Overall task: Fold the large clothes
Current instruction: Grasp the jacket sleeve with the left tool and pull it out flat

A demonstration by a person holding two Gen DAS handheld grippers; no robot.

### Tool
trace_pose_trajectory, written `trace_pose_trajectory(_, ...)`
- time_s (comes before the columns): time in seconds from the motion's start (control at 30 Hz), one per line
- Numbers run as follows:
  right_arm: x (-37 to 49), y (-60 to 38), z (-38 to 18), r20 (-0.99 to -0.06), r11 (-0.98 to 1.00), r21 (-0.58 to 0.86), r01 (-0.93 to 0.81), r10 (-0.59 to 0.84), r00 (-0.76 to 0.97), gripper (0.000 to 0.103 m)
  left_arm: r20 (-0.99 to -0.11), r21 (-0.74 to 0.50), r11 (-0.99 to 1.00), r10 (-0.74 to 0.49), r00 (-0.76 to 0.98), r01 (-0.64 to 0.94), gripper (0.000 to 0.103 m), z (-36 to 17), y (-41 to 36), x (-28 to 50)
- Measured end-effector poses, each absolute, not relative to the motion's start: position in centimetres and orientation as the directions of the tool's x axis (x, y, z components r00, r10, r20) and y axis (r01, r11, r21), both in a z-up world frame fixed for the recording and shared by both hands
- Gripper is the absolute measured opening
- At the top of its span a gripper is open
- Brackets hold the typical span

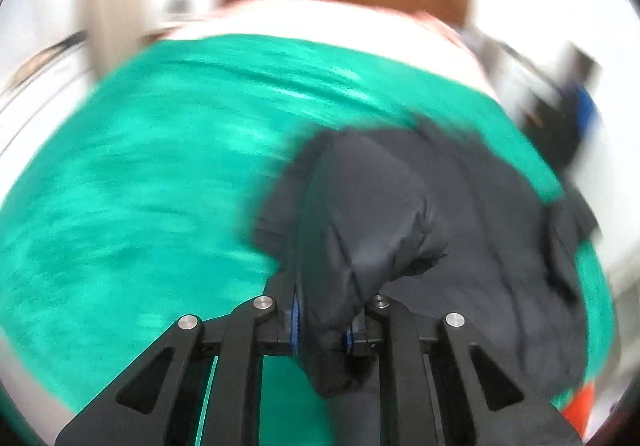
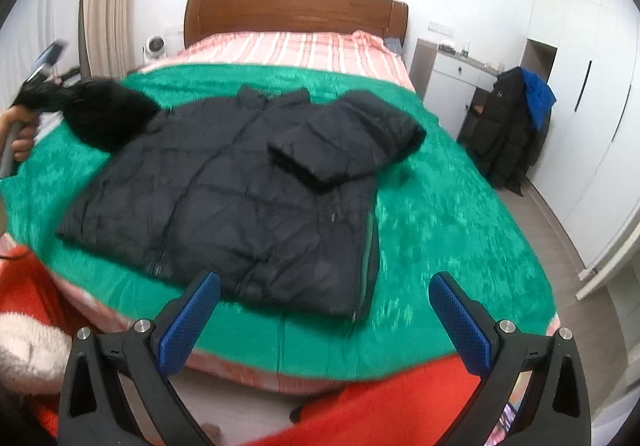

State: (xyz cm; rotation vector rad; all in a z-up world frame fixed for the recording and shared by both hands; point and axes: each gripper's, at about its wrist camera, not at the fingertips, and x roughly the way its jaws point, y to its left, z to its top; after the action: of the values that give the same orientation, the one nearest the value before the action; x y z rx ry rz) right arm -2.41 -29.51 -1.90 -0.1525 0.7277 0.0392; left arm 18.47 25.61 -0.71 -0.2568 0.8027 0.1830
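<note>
Left gripper: I see it pinching the jacket's sleeve.
Right gripper: spread wide, holding nothing.
Jacket: flat on the green blanket, other sleeve folded across its chest.

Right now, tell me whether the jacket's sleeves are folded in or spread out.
One folded, one mid-fold. In the right wrist view one sleeve lies across the jacket; the left gripper is shut on the other sleeve, lifted off the blanket.
</note>
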Motion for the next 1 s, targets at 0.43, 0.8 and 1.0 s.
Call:
trace_pose_trajectory(0.43, 15.6, -27.1, -8.1, -0.721, 0.874, -0.195, -0.445, 0.18, 0.669, 0.103, -0.864, -0.13, 0.615, 0.315, 0.393, -0.778, 0.071, -11.6, 45.3, 11.0)
trace_pose_trajectory(0.8, 24.0, -39.0, -3.0, -0.703, 0.992, 0.051, -0.112, 0.115, 0.702, 0.014, -0.828, -0.138, 0.794, 0.235, 0.509, -0.592, 0.077, -8.6, 35.2, 6.5)
trace_pose_trajectory(1.0, 20.3, -58.2, 2.0, -0.669, 0.93, 0.065, 0.363, -0.229, 0.707, 0.014, -0.802, -0.106, 0.882, 0.197, 0.563, -0.459, 0.082, -7.4, 29.5, 7.2)
